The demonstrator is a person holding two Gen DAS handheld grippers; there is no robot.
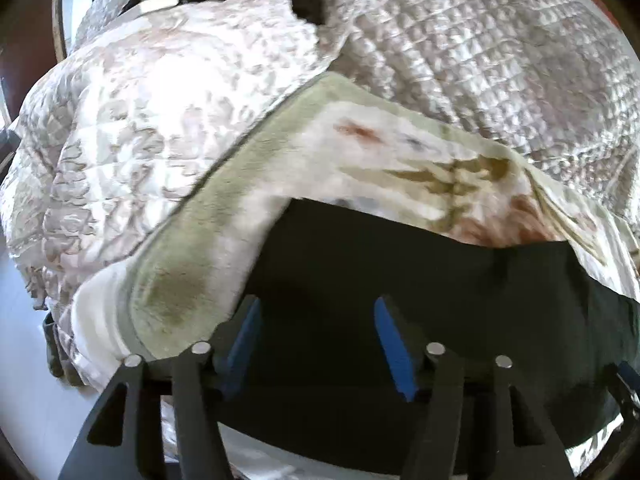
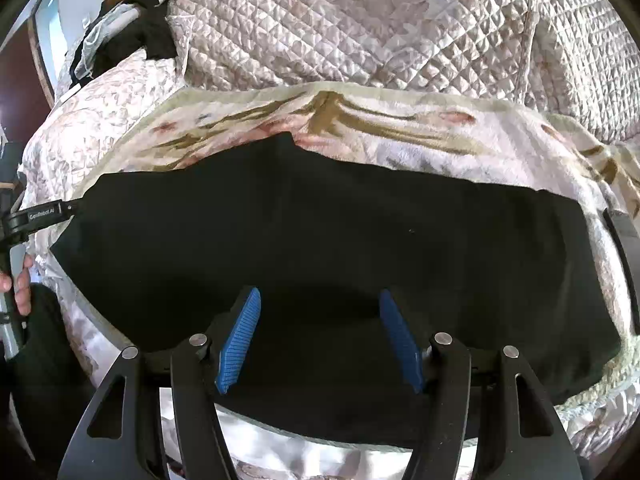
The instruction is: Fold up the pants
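Both my claws gape, holding nothing: right claw (image 2: pixel 320 340) and left claw (image 1: pixel 316 340) hover over black pants (image 2: pixel 320 232), spread flat just ahead on a floral towel (image 2: pixel 440 148), quilt (image 2: pixel 360 20) beyond. Soft, light, limp; I'd pinch edge corners.

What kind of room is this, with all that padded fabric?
Most likely a bedroom: the black pants lie spread on a floral blanket over a quilted bedspread, apparently on a bed, with more dark clothes piled behind.
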